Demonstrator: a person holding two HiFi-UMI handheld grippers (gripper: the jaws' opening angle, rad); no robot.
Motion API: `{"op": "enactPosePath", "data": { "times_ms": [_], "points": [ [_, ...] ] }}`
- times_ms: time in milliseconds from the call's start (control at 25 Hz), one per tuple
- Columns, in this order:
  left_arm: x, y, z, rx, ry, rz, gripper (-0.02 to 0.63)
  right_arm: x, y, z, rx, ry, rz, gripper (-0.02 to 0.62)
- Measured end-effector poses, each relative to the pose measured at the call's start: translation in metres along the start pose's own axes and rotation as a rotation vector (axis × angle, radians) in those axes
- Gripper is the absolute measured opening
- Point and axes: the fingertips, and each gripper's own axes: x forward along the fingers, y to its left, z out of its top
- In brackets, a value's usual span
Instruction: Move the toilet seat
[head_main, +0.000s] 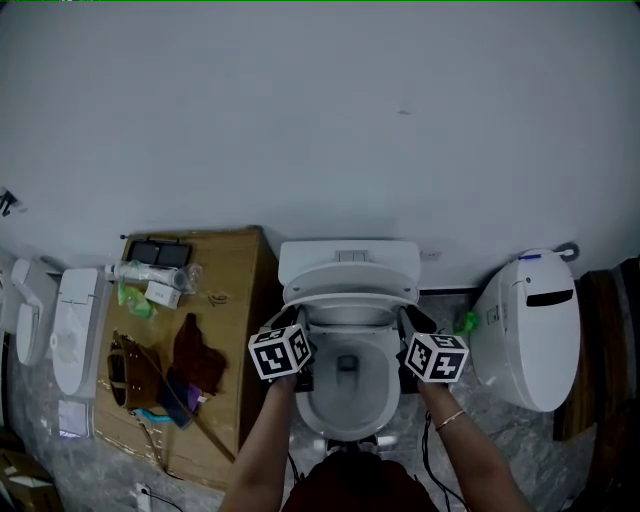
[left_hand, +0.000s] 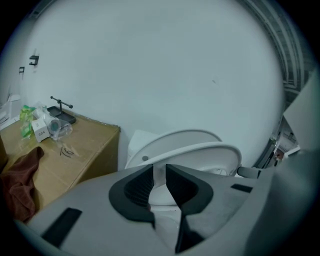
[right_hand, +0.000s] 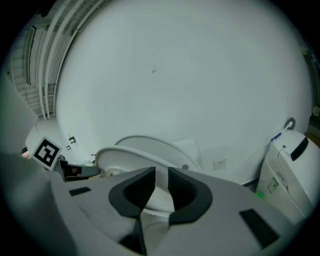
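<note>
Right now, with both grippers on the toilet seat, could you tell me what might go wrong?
1. The left gripper and right gripper each appear to pinch only the thin side rim of the partly raised toilet seat; if either pair of jaws slips, it could drop onto the bowl.
2. Lifting one side faster than the other may twist the seat.
3. The lid stands close behind, so a fast push could knock it against the tank.

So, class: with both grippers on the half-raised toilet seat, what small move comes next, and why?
Probably lift both evenly toward the lid: the left gripper and right gripper each pinch the toilet seat, tilted above the bowl.
</note>
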Motion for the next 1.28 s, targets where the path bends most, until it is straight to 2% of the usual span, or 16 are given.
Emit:
{"op": "enactPosePath", "data": {
  "times_ms": [320,560,1040,1280],
  "points": [
    [0.02,0.001,0.016,0.033,-0.002,0.0,0.094,0.022,-0.005,0.014,-0.085,0.015,-0.038,0.089],
    [0.031,0.002,0.025,0.028,-0.012,-0.001,0.092,0.034,-0.008,0.021,-0.089,0.013,-0.06,0.089],
    [0.045,-0.007,0.033,0.07,0.0,-0.027,0.091,0.045,-0.012,0.027,-0.113,0.03,-0.071,0.089],
    [0.042,-0.007,0.035,0.089,-0.025,-0.02,0.089,0.043,-0.009,0.026,-0.125,0.039,-0.064,0.089]
  ]
}}
